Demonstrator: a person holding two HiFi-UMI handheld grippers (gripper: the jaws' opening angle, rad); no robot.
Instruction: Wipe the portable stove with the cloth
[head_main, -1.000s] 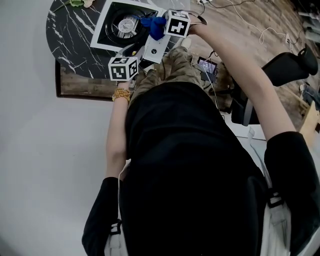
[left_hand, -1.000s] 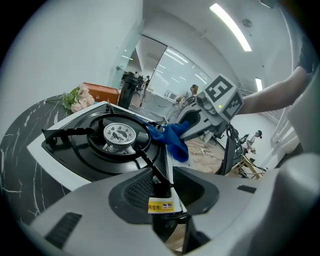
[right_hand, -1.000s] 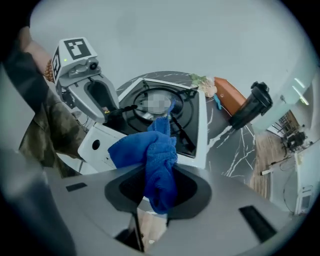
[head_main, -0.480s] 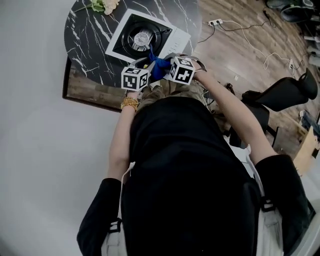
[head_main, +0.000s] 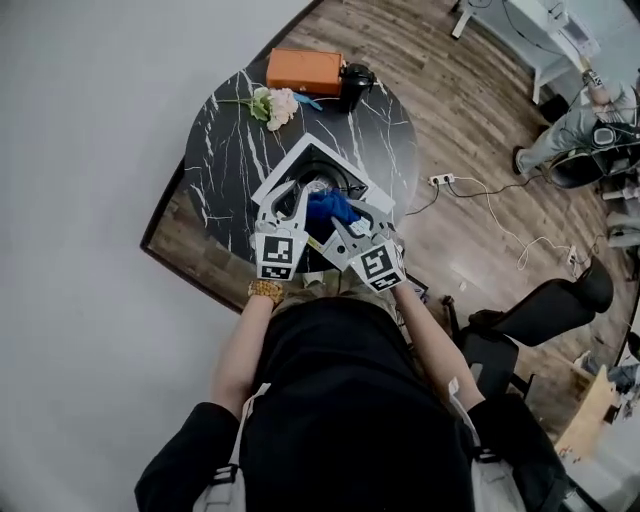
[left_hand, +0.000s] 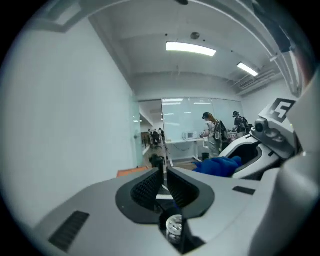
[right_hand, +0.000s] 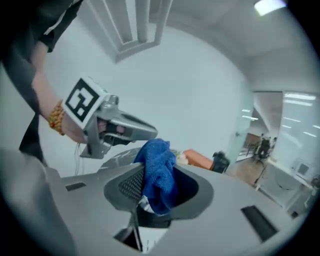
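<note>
The white portable stove with its black burner sits on a round black marble table. Both grippers hover side by side above its near edge. My right gripper is shut on a blue cloth. In the right gripper view the cloth hangs bunched between the jaws, which have just been opening a little. My left gripper carries nothing. In its own view the left gripper has just been closing, and only a thin slit is left between the pads. The cloth shows to its right.
At the table's far side lie an orange box, a black cup and a small bunch of flowers. A white wall runs along the left. Wood floor with cables and a black office chair lies to the right.
Both grippers have lifted off the stove, the right one carrying the blue cloth. The head view has swung up, so the whole table shows. The left jaws have closed.
</note>
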